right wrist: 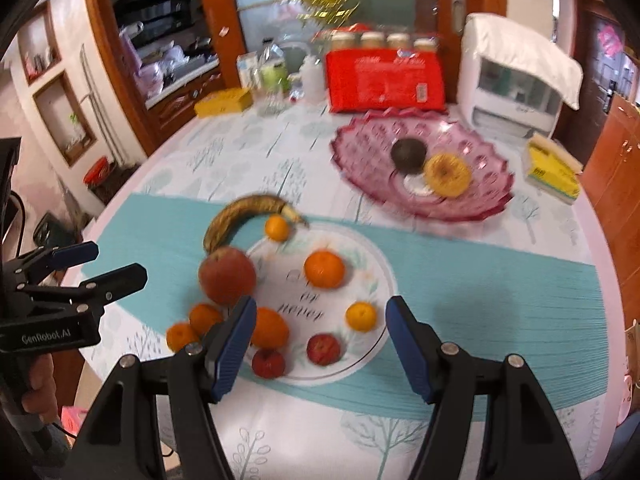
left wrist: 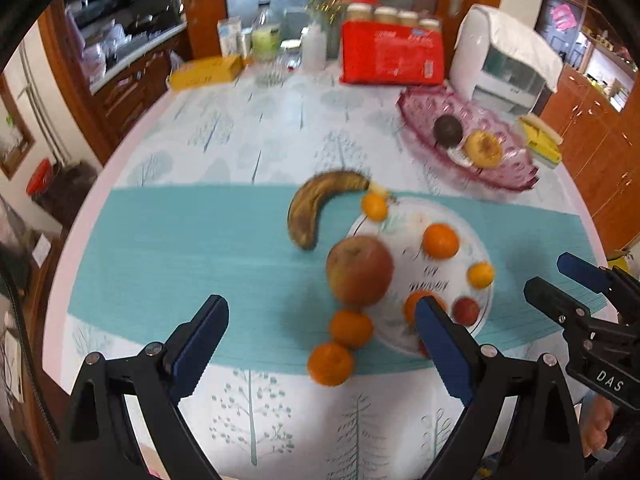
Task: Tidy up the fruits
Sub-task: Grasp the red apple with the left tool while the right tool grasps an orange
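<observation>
kitchen-dining room with wooden cabinets; round table (right wrist: pixel 520 280) under a tree-print cloth with a teal band. far side: red package (right wrist: pixel 384 80), yellow box (right wrist: pixel 224 103), white appliance (right wrist: pixel 516 92).

items, fruit: pink glass bowl (right wrist: pixel 360 148) on the far right, holding a dark round fruit (right wrist: pixel 408 154) and a yellow fruit (right wrist: pixel 447 175). white plate (right wrist: pixel 376 264) at centre, with oranges and small red fruits on it. apple (right wrist: pixel 227 275) at the plate's left rim; browned banana (right wrist: pixel 236 216) beyond it, long axis curving from near-left to far-right, stem toward the plate. two oranges (right wrist: pixel 196 324) lie off the plate on the near left.

tools: left tool (left wrist: pixel 320 340) fingers wide apart, nothing between them, the two loose oranges directly ahead. right tool (right wrist: pixel 320 340) fingers partly apart, empty, over the plate's near edge.

judgement: sorting barely begun; left hand is nearer the loose oranges and apple, right hand nearer the plate fruit and bowl. views are motion-blurred.
</observation>
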